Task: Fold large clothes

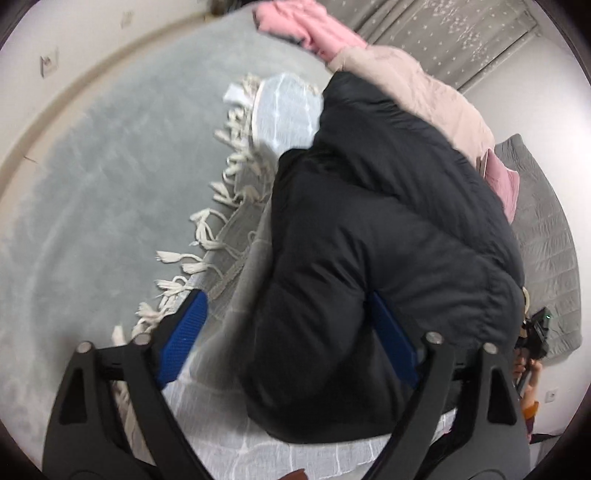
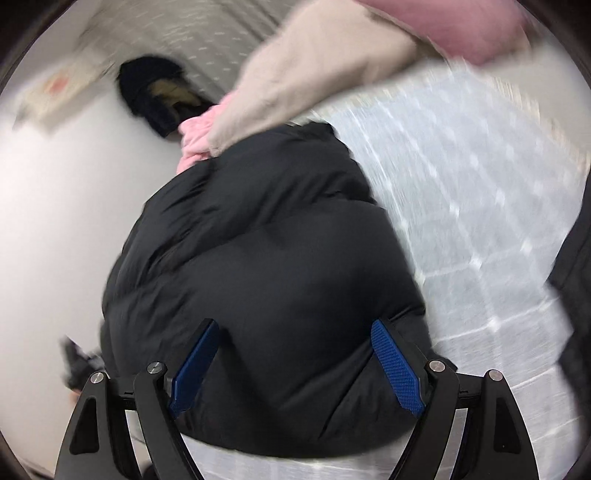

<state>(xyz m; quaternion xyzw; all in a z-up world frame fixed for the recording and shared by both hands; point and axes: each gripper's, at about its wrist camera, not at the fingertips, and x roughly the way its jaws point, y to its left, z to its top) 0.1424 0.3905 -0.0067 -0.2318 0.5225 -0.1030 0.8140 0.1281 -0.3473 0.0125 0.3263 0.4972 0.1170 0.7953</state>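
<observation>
A black puffer jacket lies bunched on a white checked throw with tassels. In the left wrist view my left gripper stands open over the jacket's near end. Its left blue pad is clear of the fabric, beside the throw, and the right pad is half hidden behind a bulge of jacket. In the right wrist view the jacket swells up between the wide-apart blue pads of my right gripper, which is open. That view is blurred.
A beige coat and a pink garment lie just beyond the jacket. A grey quilted mat lies to the right, pale grey carpet to the left. A dark fur-lined item sits by the wall.
</observation>
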